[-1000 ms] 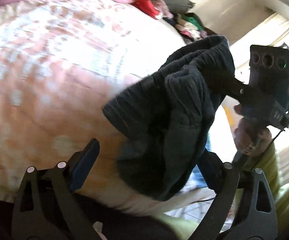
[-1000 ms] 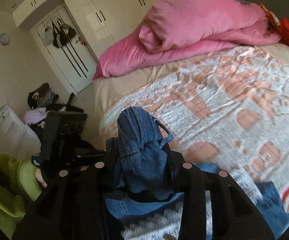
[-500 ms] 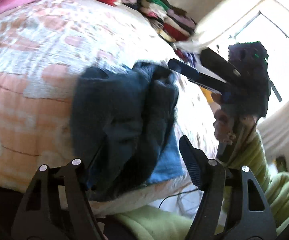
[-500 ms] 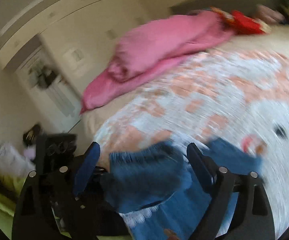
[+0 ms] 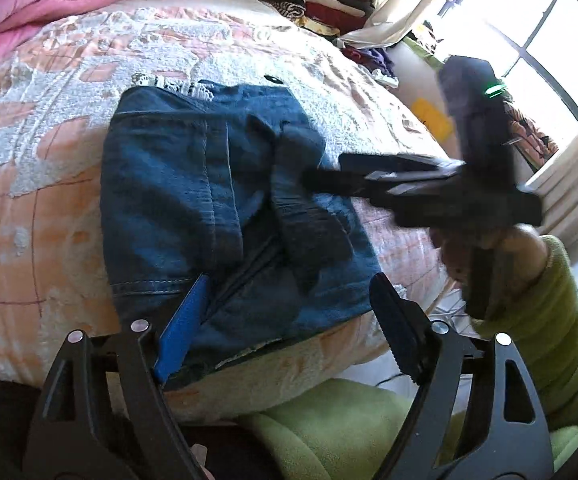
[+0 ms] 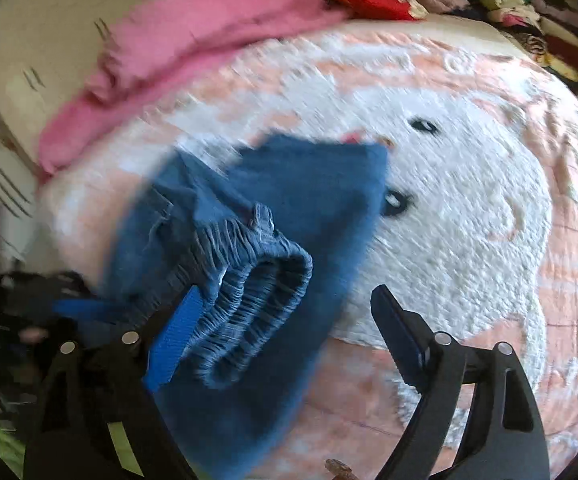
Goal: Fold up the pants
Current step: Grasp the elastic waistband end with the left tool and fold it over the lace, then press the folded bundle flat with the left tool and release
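Now both are spread wide and released — the left gripper (image 5: 285,320) is held just before the folded pants (image 5: 225,216), the right gripper (image 6: 285,334) beside their waistband (image 6: 257,280) — on the bed (image 6: 469,200).

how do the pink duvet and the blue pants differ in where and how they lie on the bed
The pink duvet is heaped along the far end of the bed; the blue pants lie folded flat near the front edge. The duvet is plain pink and bulky; the pants are dark denim with seams. Both rest on the patterned blanket.
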The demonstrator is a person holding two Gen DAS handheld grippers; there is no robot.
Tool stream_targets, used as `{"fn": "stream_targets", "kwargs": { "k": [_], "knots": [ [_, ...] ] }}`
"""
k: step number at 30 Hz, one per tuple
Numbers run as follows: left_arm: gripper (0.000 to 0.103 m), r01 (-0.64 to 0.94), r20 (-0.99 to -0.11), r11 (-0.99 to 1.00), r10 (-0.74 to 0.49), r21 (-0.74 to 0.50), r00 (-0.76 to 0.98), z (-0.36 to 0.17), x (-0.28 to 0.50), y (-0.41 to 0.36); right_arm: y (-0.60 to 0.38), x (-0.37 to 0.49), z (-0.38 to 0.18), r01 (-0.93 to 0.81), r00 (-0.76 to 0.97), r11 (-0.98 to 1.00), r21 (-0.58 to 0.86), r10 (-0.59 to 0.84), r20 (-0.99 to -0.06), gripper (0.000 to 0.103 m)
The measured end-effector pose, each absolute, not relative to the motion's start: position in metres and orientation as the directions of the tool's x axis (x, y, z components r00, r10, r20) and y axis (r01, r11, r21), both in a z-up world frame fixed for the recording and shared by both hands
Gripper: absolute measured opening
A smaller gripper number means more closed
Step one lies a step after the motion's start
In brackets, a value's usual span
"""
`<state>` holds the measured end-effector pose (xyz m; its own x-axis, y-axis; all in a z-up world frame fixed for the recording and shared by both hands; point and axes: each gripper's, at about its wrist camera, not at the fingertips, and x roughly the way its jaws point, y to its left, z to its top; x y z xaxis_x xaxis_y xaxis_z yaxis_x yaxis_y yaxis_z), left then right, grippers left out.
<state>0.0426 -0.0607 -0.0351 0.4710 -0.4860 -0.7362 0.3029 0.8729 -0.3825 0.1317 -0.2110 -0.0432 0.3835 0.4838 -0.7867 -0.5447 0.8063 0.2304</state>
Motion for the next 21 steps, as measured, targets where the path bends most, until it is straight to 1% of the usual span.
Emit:
{"fn": "stream_targets", "kwargs": {
  "k": [2, 5, 8, 9, 10, 18, 19, 20, 21],
  "knots": [
    [0.075, 0.301, -0.735, 0.878, -0.476, -0.371, 0.483, -0.032, 0.04, -0.06, -0.213, 0.131, -0.045, -0.54, 0.383, 0.805, 0.246, 0.495, -0.78, 0.085],
    [0.077, 0.3, -0.723, 0.883, -0.468, -0.36, 0.508, -0.021, 0.032, -0.055, -0.216, 0.124, -0.034, -0.55, 0.414, 0.802, 0.233, 0.504, -0.758, 0.085],
    [0.082, 0.298, -0.71, 0.893, -0.449, -0.337, 0.543, -0.009, 0.019, -0.051, -0.22, 0.117, -0.019, -0.557, 0.448, 0.801, 0.219, 0.512, -0.733, 0.086],
    [0.083, 0.295, -0.707, 0.897, -0.442, -0.33, 0.552, -0.007, 0.02, -0.05, -0.22, 0.116, -0.012, -0.557, 0.457, 0.802, 0.213, 0.511, -0.728, 0.088],
    [0.084, 0.29, -0.705, 0.903, -0.429, -0.318, 0.565, -0.003, 0.02, -0.048, -0.221, 0.114, -0.008, -0.558, 0.466, 0.803, 0.209, 0.512, -0.722, 0.09],
    [0.085, 0.244, -0.7, 0.94, -0.34, -0.238, 0.628, 0.011, 0.021, -0.04, -0.233, 0.097, 0.016, -0.553, 0.533, 0.816, 0.167, 0.501, -0.681, 0.093],
    [0.087, 0.237, -0.701, 0.944, -0.33, -0.231, 0.632, 0.011, 0.022, -0.039, -0.233, 0.096, 0.017, -0.552, 0.537, 0.817, 0.164, 0.499, -0.68, 0.093],
    [0.094, 0.228, -0.702, 0.948, -0.318, -0.221, 0.638, 0.012, 0.023, -0.038, -0.234, 0.094, 0.018, -0.553, 0.539, 0.817, 0.162, 0.499, -0.678, 0.093],
    [0.094, 0.224, -0.7, 0.951, -0.309, -0.214, 0.643, 0.013, 0.023, -0.037, -0.234, 0.093, 0.018, -0.555, 0.54, 0.816, 0.16, 0.5, -0.677, 0.093]
  ]
}}
